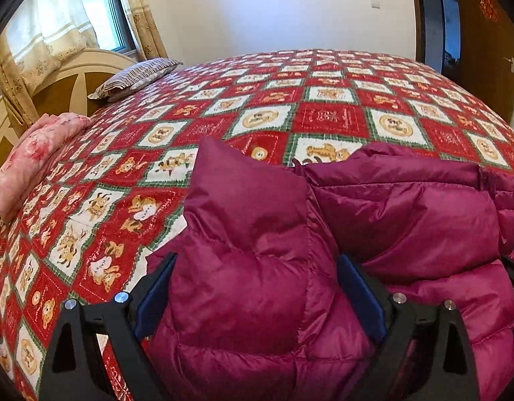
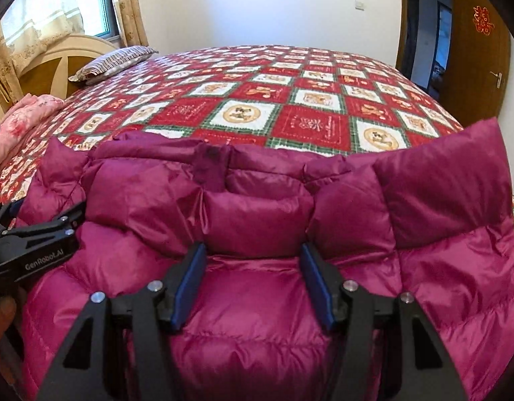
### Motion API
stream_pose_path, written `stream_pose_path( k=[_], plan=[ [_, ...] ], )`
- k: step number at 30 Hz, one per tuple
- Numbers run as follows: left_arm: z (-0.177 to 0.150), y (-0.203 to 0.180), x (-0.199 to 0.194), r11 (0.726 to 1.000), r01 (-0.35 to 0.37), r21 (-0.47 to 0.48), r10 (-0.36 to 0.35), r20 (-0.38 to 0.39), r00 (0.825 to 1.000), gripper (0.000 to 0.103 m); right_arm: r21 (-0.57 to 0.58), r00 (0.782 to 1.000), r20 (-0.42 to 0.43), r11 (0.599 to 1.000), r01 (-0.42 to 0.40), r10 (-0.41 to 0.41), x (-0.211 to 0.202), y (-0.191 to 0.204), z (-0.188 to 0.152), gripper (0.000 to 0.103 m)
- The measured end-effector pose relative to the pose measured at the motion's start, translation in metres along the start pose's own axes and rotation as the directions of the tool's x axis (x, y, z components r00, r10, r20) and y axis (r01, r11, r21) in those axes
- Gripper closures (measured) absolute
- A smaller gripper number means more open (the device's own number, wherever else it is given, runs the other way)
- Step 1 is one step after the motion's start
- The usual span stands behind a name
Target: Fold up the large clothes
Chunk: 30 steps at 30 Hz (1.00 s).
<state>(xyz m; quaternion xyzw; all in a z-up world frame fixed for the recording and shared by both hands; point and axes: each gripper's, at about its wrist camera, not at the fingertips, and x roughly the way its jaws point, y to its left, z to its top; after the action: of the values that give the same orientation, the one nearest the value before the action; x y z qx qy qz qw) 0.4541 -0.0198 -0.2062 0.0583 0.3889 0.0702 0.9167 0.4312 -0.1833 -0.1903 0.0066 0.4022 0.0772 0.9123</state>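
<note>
A magenta puffer jacket [image 1: 407, 220] lies bunched on the near edge of the bed; it also fills the right wrist view [image 2: 257, 300]. My left gripper [image 1: 257, 287] has its jaws wide apart around a raised fold of the jacket's left part, with fabric filling the gap. My right gripper [image 2: 253, 280] has its jaws apart over the jacket's middle, with fabric between the blue pads [image 2: 190, 284]. The left gripper also shows at the left edge of the right wrist view [image 2: 46, 230], at the jacket's left side.
The bed has a red, white and green checked cover [image 1: 324, 107]. A striped pillow [image 1: 136, 77] and a pink folded quilt [image 1: 39, 160] lie by the headboard at left. A window with curtains is behind them. A wooden door [image 2: 474, 50] stands open at right.
</note>
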Motion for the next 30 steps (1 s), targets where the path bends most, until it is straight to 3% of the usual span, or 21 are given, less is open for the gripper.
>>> stream_pose_path(
  k=[5,30],
  plan=[
    [0.0007,0.0012,0.0056,1.0,0.017,-0.005,-0.018,-0.026,1.0,0.008,-0.007,1.0,-0.017,1.0,0.009,-0.009,0.0048,0.0024,0.0007,0.042],
    [-0.0002,-0.0043,0.0064,0.999,-0.032,0.022,0.033,-0.018,0.999,0.006,-0.029,0.999,-0.025,0.999,0.043,-0.044,0.0093,0.0078,0.0002,0.041]
  ],
)
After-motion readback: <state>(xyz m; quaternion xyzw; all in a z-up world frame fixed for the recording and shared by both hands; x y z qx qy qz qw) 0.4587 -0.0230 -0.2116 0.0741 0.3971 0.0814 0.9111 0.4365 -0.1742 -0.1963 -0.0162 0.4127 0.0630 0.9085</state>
